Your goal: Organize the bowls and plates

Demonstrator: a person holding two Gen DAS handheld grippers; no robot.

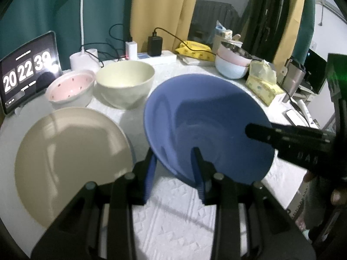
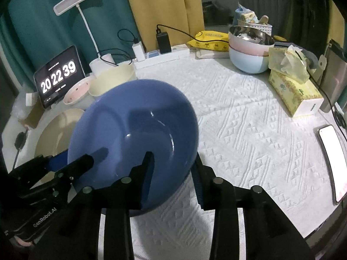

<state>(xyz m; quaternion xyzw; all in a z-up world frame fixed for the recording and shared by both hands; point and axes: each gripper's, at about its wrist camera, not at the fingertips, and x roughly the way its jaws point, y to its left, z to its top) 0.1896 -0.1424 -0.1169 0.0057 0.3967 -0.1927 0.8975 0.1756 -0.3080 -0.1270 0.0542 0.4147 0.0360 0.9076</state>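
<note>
A blue bowl (image 1: 208, 125) hangs tilted above the white tablecloth, held from two sides. My left gripper (image 1: 173, 162) is shut on its near rim, one finger inside, one outside. My right gripper (image 2: 173, 164) is shut on the opposite rim of the blue bowl (image 2: 134, 130); its finger (image 1: 282, 136) shows in the left wrist view. A beige plate (image 1: 71, 162) lies at left. Behind it stand a pink dotted bowl (image 1: 71, 88) and a cream bowl (image 1: 125, 82). A stack of pink, light-blue and steel bowls (image 2: 249, 49) stands at the back right.
A tablet clock (image 1: 26, 71) and a lamp base (image 1: 84, 60) stand at the back left. A power strip (image 2: 160, 56) with chargers lies at the back. A tissue box (image 2: 295, 86), a phone (image 2: 331, 158) and a metal flask (image 2: 334, 73) sit at the right.
</note>
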